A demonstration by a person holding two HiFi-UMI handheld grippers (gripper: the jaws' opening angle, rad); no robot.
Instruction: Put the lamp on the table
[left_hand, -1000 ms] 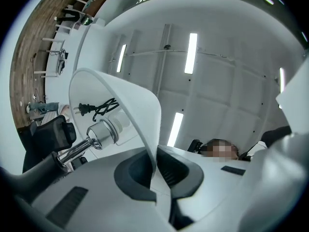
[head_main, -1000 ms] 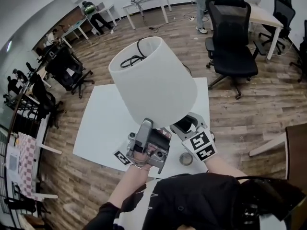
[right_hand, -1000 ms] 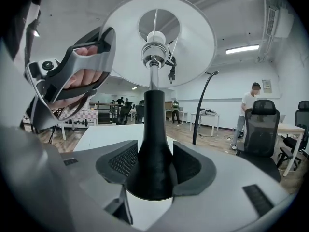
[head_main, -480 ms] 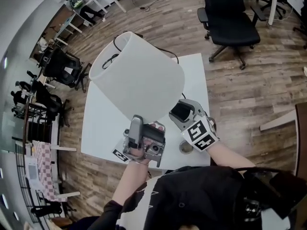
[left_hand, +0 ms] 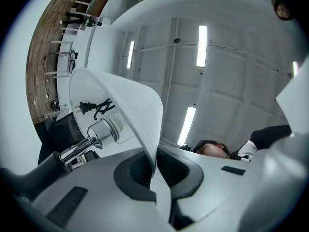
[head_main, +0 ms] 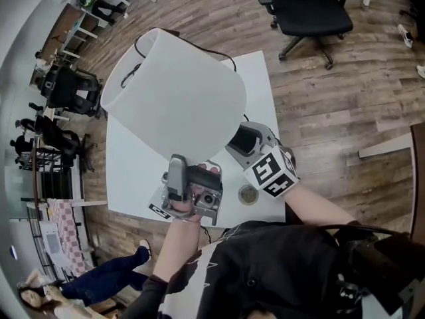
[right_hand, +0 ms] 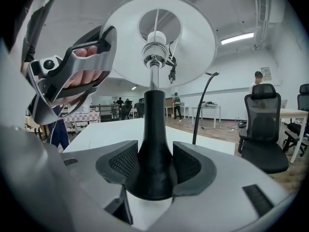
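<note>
The lamp has a white cone shade (head_main: 176, 95), a chrome socket (left_hand: 99, 132) and a black base stem (right_hand: 150, 129). It hangs tilted over the white table (head_main: 133, 171). My left gripper (head_main: 194, 170) is shut on the shade's lower rim (left_hand: 145, 124), which runs between its pads. My right gripper (head_main: 240, 143) is shut on the flared black base (right_hand: 152, 178), just right of the left one. The lamp's black cord and plug (left_hand: 91, 107) hang inside the shade. In the right gripper view the left gripper (right_hand: 72, 76) shows beside the shade (right_hand: 159, 37).
A small tape roll (head_main: 248, 195) lies on the table near its front edge, under my right gripper. A black office chair (head_main: 305, 8) stands beyond the table's far right corner. Desks and chairs (head_main: 63, 88) line the left. A person (head_main: 99, 284) stands at lower left.
Both grippers have sunk toward the table with the lamp between them. The shade has drifted left in the head view. Both grips are unchanged.
</note>
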